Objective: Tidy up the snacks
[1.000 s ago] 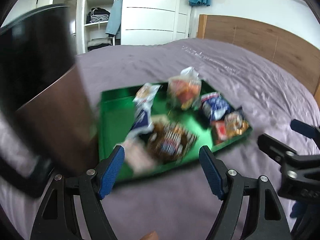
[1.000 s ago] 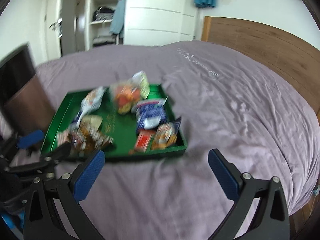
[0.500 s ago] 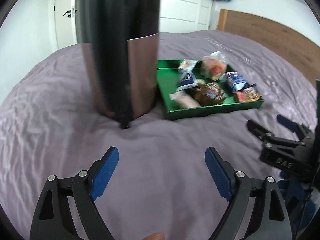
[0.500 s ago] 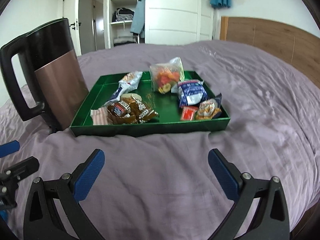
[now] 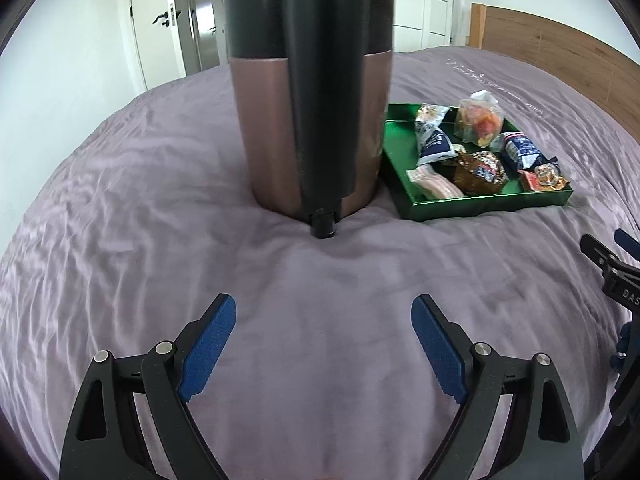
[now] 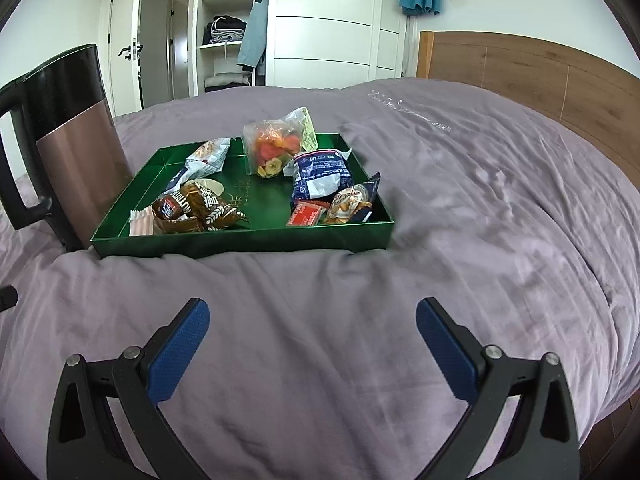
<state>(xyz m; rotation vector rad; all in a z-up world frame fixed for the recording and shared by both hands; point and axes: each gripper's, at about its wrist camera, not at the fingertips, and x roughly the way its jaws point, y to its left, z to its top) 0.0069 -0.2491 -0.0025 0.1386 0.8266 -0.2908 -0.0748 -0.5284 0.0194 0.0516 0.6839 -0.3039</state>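
Observation:
A green tray (image 6: 248, 240) sits on the purple bed and holds several snack packs: a clear bag of dried fruit (image 6: 274, 150), a blue and white pack (image 6: 320, 174), a brown wrapped pack (image 6: 196, 208), a small red pack (image 6: 306, 214) and a pink wafer pack (image 6: 142, 222). The tray also shows in the left wrist view (image 5: 480, 202). My left gripper (image 5: 322, 340) is open and empty, low over the bedcover in front of the kettle. My right gripper (image 6: 308, 338) is open and empty, in front of the tray.
A tall copper and black kettle (image 5: 312, 92) stands on the bed just left of the tray, its handle facing the left gripper; it also shows in the right wrist view (image 6: 68, 148). A wooden headboard (image 6: 540, 80) is at the right. Wardrobe shelves (image 6: 226, 40) stand behind.
Both grippers have pulled back from the tray toward the near side of the bed. The left wrist view has swung left, so the kettle is now centred. Both stay open.

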